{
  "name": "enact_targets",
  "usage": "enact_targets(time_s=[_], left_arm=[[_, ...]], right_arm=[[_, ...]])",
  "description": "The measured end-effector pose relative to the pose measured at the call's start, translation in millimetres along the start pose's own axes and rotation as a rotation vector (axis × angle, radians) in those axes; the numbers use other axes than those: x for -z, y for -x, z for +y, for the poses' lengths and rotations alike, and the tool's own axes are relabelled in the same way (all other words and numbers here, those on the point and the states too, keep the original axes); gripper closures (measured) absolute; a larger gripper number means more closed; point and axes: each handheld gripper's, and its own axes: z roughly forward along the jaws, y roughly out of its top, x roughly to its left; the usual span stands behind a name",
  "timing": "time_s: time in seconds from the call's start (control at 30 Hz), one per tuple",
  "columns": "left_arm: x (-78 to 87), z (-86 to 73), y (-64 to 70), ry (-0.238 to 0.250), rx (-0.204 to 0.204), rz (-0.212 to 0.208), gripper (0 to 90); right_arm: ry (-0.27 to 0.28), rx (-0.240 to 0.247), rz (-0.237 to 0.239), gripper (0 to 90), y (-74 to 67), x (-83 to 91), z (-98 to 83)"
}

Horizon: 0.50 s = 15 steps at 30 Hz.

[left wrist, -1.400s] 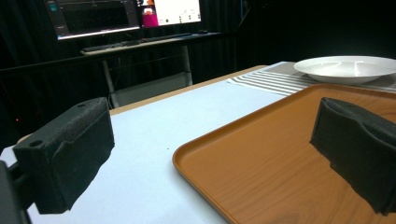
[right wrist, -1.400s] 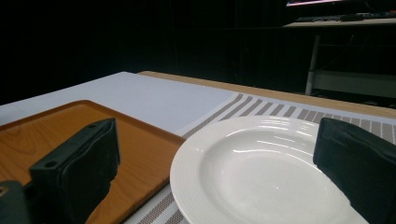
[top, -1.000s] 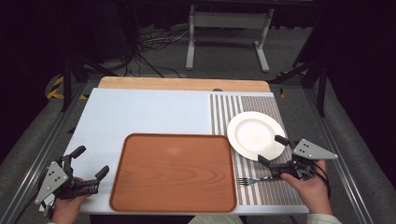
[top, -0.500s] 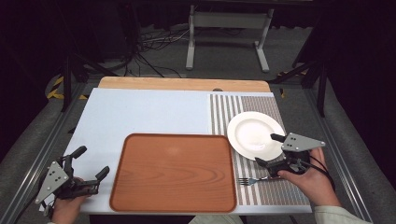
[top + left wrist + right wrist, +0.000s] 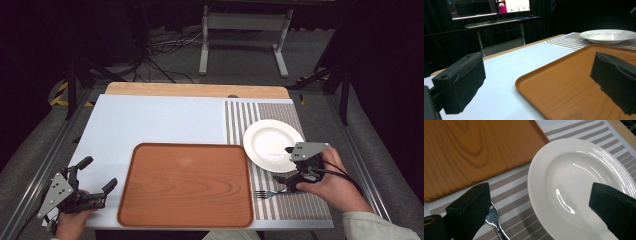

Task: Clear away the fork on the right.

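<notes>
The right claw [image 5: 291, 176] hovered spread, the fork [image 5: 495, 221] just beside one jaw and the plate [image 5: 584, 182] under the other. Likely next: centre over the fork, then close. The left claw [image 5: 95, 175] idled spread beside the tray [image 5: 185, 182].

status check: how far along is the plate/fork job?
Early. Done: nothing moved; the tray is bare. In hand: the right gripper hovers open at the plate rim, gripping nothing. Left: the plate and fork lie on the striped mat; the left gripper sits open.
</notes>
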Motion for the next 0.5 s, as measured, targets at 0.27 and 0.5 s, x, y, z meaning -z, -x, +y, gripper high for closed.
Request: enact_targets(time_s=[0.27, 0.5], left_arm=[[0.1, 0.2, 0.0, 0.004, 0.003, -0.001, 0.5], [0.2, 0.3, 0.5, 0.006, 0.003, 0.001, 0.5]], right_arm=[[-0.091, 0.049, 0.035, 4.8, 0.7, -4.0, 5.3], [-0.159, 0.077, 0.062, 5.2, 0.4, -7.9, 7.6]])
